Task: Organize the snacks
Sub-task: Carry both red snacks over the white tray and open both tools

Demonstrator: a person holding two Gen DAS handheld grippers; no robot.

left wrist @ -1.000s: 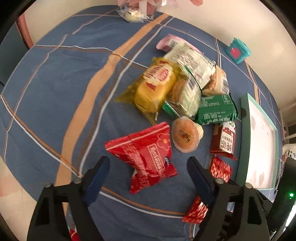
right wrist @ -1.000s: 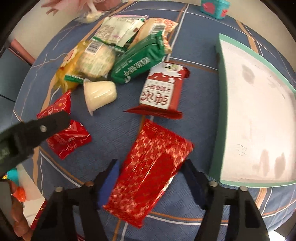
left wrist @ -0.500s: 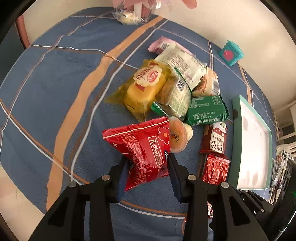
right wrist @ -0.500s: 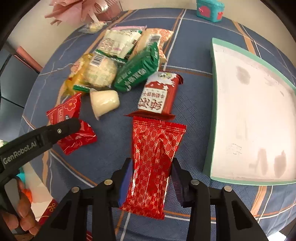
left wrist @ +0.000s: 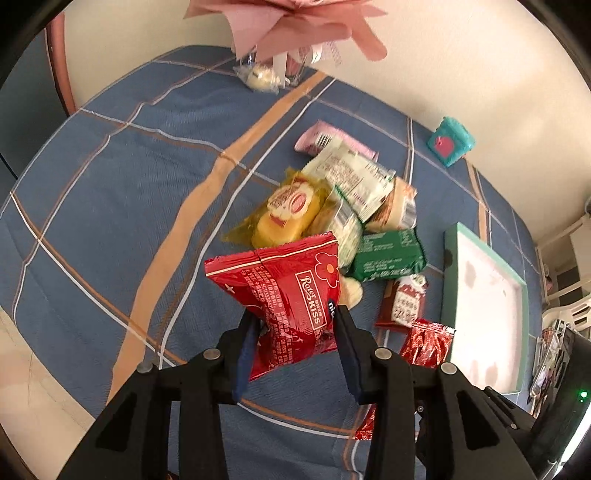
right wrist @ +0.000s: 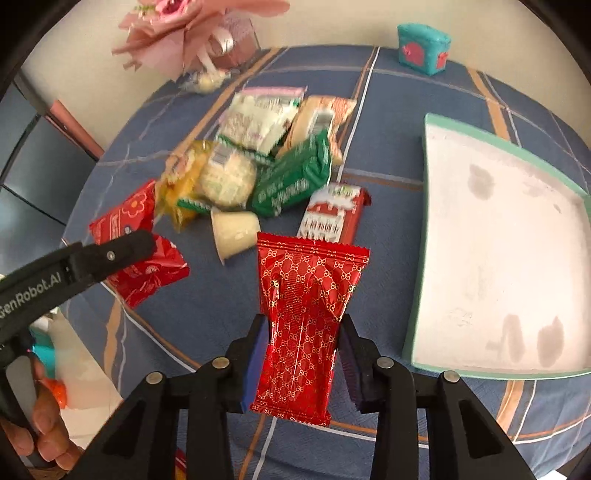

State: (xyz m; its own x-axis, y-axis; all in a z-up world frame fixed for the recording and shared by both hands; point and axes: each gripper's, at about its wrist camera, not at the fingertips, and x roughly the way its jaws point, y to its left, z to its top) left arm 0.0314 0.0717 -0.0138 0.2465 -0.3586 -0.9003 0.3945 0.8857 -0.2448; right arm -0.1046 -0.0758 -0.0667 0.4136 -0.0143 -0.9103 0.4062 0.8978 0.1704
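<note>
— What have your jaws got?

— My left gripper (left wrist: 293, 339) is clamped on a red pillow pack (left wrist: 286, 291), pads pressed into its lower half, the pack lifted clear of the cloth. My right gripper (right wrist: 303, 363) is closing, its jaws pinching the waist of a red foil packet with a gold link pattern (right wrist: 306, 314), which hangs above the table too.

— Anything you can read?

— "Rater KISS" in white on the pillow pack, beside a red flower. From the right wrist, my left gripper's arm shows "GenRobot.AI". The red-and-white milk-candy packet (right wrist: 334, 216) and the green packet (right wrist: 291, 181) carry print I can't make out.

— And round about?

— A blue tablecloth (left wrist: 122, 192) with orange and white stripes. The other snacks lie heaped in the middle: a yellow cake pack (left wrist: 286, 218), a white-and-green packet (left wrist: 351, 177), a pale jelly cup (right wrist: 234, 232). A teal-rimmed tray (right wrist: 417, 295) with a white floor lies to the right of the heap. Pink paper flowers (right wrist: 177, 33) and a small teal box (right wrist: 423, 48) stand at the far edge, by a cream wall.
</note>
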